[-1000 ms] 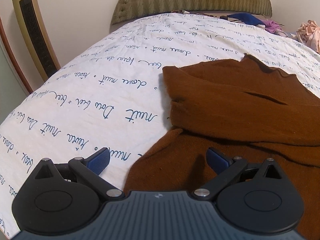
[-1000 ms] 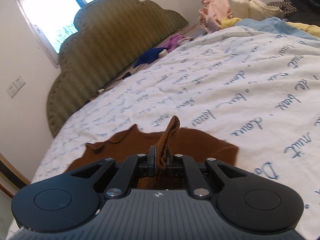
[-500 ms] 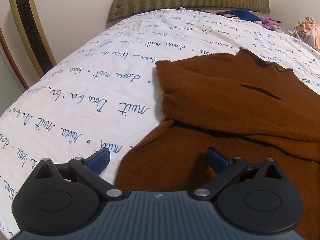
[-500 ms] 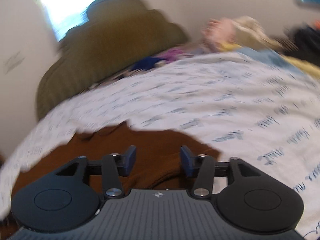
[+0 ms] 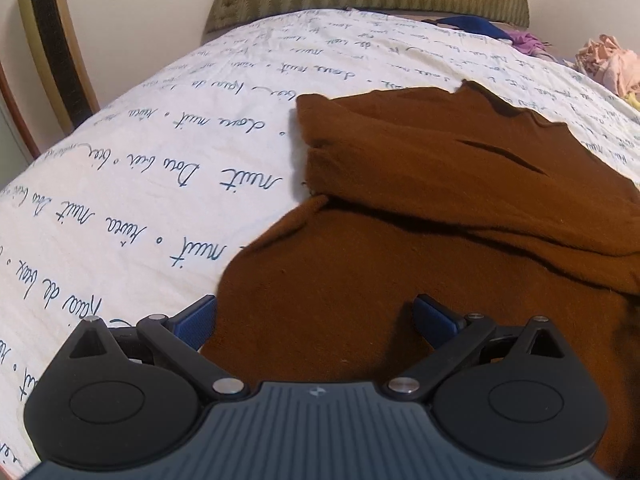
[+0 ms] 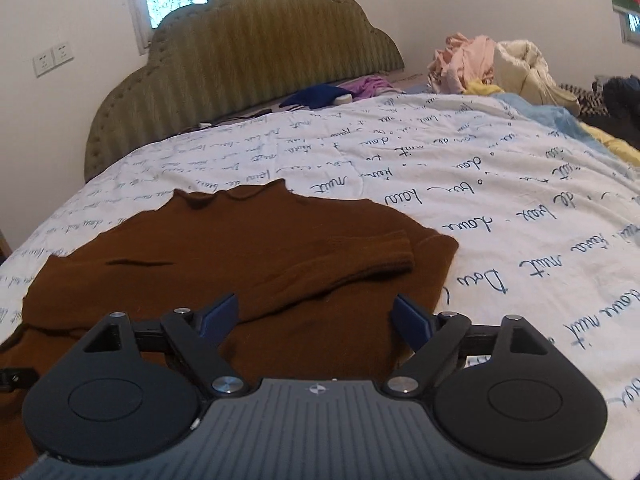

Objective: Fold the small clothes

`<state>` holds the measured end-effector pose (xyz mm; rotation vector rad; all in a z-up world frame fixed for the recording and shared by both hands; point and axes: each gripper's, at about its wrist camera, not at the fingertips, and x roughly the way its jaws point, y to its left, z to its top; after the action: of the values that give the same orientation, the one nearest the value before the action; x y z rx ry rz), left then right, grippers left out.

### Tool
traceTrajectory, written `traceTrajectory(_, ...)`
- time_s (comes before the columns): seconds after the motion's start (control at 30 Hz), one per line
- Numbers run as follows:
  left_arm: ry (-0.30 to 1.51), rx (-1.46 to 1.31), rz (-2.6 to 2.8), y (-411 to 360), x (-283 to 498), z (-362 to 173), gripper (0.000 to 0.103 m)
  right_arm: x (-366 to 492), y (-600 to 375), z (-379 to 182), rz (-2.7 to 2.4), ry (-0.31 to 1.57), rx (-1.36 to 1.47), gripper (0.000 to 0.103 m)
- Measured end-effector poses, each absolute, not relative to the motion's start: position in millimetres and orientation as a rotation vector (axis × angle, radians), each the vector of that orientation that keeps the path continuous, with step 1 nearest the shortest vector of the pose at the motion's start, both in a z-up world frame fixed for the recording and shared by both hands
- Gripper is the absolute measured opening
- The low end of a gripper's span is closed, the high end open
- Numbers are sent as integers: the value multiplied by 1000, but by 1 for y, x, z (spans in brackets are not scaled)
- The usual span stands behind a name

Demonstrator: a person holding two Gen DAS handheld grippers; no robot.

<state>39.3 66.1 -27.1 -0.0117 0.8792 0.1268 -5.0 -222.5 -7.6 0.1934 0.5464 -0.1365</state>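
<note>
Brown sweater (image 6: pixel 224 248) spread on the printed bedspread (image 6: pixel 500 200), sleeve (image 6: pixel 360 258) folded across the chest.

Laid flat, probably so the next fold falls square. Right gripper (image 6: pixel 316 316) just been opening, nothing between the jaws, hovering over the lower hem; left gripper (image 5: pixel 314 320) spread wide and empty (straddling the sweater's left edge). Plenty of bare quilt on both sides; clothes pile (image 6: pixel 472 64) well apart.
</note>
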Motion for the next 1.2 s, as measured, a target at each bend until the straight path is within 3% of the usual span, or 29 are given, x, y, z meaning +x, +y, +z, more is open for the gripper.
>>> traceTrajectory(0.53,790,28,118,63,24,-40,103,-29,-190,-30,-89,600,126,102)
traceTrajectory(1.2,714,20,118,61,15,-46,103,-24,-183,-39,-103,646,71,103)
